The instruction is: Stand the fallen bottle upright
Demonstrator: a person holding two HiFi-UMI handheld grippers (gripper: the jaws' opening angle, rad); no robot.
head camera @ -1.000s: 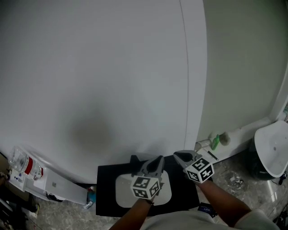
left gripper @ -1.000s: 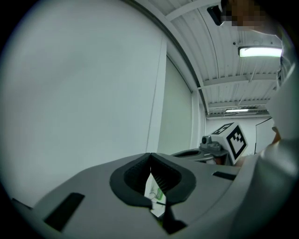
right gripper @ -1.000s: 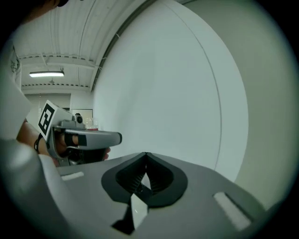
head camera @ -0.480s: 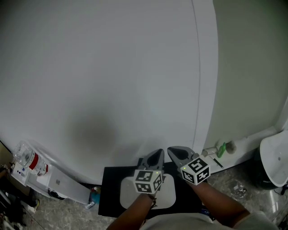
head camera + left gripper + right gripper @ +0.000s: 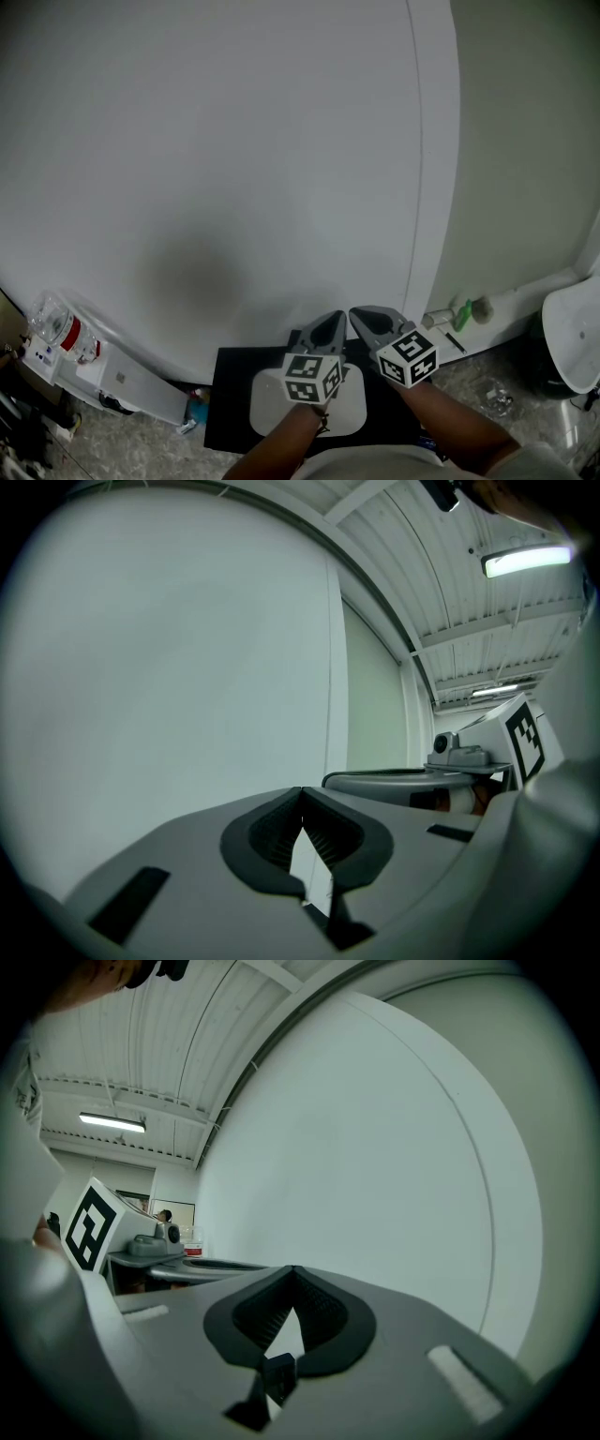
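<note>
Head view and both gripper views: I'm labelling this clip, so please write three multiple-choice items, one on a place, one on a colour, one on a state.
1. In the head view, where is the left gripper relative to the right gripper?
A. Close beside it, on its left
B. Far above it
C. Out of view

2. What colour is the flat surface below the grippers?
A. Red
B. Black
C. Yellow

3. How do the jaws of the two grippers stand?
A. Both wide open
B. Each clamped on a bottle
C. Both closed on nothing

Answers: 1 A, they sit side by side; 2 B, it shows dark around a pale pad; 3 C, in each gripper view the tips meet with only wall beyond.
</note>
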